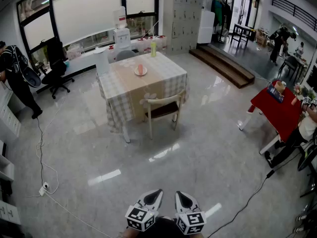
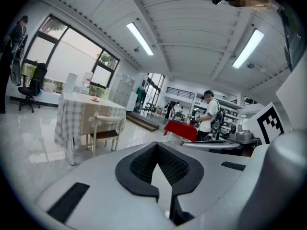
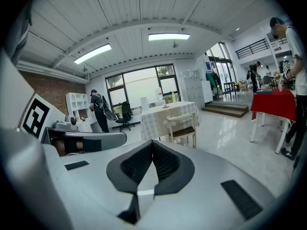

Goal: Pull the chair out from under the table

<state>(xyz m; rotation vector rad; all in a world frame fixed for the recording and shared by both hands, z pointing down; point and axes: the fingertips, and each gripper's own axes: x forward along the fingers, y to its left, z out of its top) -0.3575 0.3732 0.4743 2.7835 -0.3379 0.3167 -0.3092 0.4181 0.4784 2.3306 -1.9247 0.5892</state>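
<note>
A white-framed chair with a dark seat is tucked under the near side of a table covered with a checked cloth. The chair appears far off at the left in the left gripper view. In the right gripper view the chair stands straight ahead. My left gripper and right gripper are side by side at the bottom of the head view, far from the chair. Both are shut with nothing between the jaws.
A plate with a cup sits on the table. A red table with a person beside it stands at the right. A black office chair and another person are at the left. Cables lie on the glossy floor; steps rise behind.
</note>
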